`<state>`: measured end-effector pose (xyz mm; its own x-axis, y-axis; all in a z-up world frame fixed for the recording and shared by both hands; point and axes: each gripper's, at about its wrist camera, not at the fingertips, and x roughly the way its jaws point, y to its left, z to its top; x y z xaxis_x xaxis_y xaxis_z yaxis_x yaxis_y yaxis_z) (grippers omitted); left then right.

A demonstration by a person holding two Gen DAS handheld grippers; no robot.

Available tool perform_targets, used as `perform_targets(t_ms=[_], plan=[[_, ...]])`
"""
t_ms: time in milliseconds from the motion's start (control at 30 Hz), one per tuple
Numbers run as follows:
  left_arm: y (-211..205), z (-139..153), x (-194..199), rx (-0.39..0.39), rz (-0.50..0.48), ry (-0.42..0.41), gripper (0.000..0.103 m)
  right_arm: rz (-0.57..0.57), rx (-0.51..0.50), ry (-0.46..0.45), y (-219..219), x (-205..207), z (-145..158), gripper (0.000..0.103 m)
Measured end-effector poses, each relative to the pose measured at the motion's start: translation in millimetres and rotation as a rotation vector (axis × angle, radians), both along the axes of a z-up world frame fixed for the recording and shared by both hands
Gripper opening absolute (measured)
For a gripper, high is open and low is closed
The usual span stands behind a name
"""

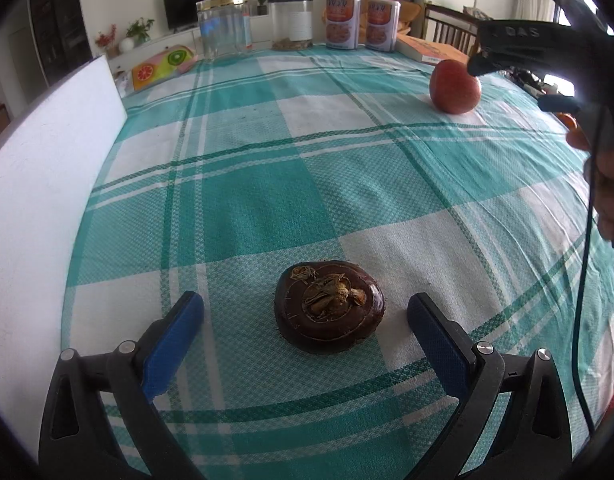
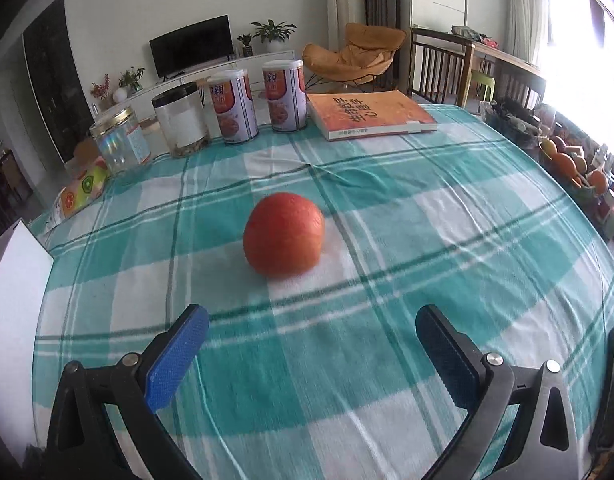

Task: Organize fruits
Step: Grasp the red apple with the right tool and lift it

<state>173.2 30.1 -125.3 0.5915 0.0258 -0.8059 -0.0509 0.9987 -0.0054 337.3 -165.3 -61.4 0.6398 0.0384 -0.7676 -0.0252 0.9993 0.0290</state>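
Note:
A dark brown water chestnut (image 1: 329, 307) lies on the teal checked tablecloth (image 1: 267, 168), between the blue pads of my open left gripper (image 1: 306, 304), not touched. A red apple (image 1: 455, 86) sits far right on the table; in the right wrist view the apple (image 2: 284, 234) lies ahead of my open, empty right gripper (image 2: 311, 318), a short way beyond the fingertips. The right gripper also shows in the left wrist view (image 1: 519, 76), beside the apple.
A white box (image 1: 39, 184) stands along the left edge. At the back are a clear jar (image 2: 121, 144), a black-lidded jar (image 2: 182, 125), two cans (image 2: 259, 101) and an orange book (image 2: 369, 114). A basket of fruit (image 2: 567, 164) sits at the right edge.

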Motion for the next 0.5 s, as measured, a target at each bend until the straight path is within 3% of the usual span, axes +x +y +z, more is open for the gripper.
perform_targets(t_ms=[133, 300, 333, 400, 433, 500], plan=[[0, 0, 0, 0.000, 0.000, 0.000, 0.102, -0.082, -0.023, 0.059, 10, 51, -12, 0.103], [0, 0, 0, 0.000, 0.000, 0.000, 0.102, -0.078, -0.059, 0.136, 14, 80, -33, 0.102], [0, 0, 0, 0.000, 0.000, 0.000, 0.102, -0.072, -0.031, 0.123, 11, 79, -33, 0.099], [0, 0, 0, 0.000, 0.000, 0.000, 0.102, -0.042, 0.036, 0.126, 2, 79, -34, 0.068], [0, 0, 0, 0.000, 0.000, 0.000, 0.102, -0.040, 0.068, 0.138, -1, 79, -34, 0.062], [0, 0, 0, 0.000, 0.000, 0.000, 0.102, -0.049, 0.140, 0.154, -12, 74, -34, 0.061]])
